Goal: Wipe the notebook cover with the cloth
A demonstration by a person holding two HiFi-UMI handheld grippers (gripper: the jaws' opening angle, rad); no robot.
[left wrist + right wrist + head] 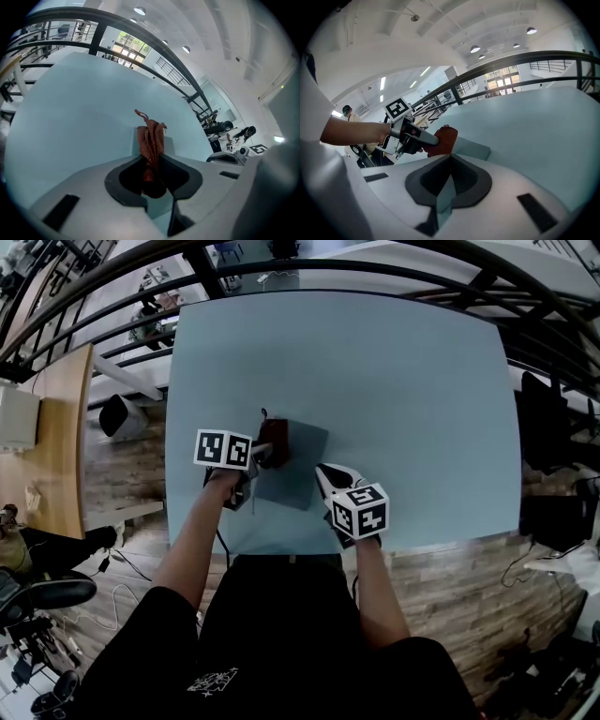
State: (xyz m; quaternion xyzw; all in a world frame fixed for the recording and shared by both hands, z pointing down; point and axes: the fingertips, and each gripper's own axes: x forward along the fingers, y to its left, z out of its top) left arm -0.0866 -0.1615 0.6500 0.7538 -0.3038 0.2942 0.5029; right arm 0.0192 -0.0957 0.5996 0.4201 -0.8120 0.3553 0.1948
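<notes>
L tool (151, 161) pinches cloth (150, 136), lower end lost btwn jaws, notebook (300, 470) part-hidden.

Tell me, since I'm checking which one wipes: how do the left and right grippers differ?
The left gripper is shut on a crumpled reddish-brown cloth; the right gripper is shut on nothing. The left gripper sits over the left part of the grey-blue notebook; the right gripper is by its right edge. Both bear a black-and-white marker cube.
</notes>
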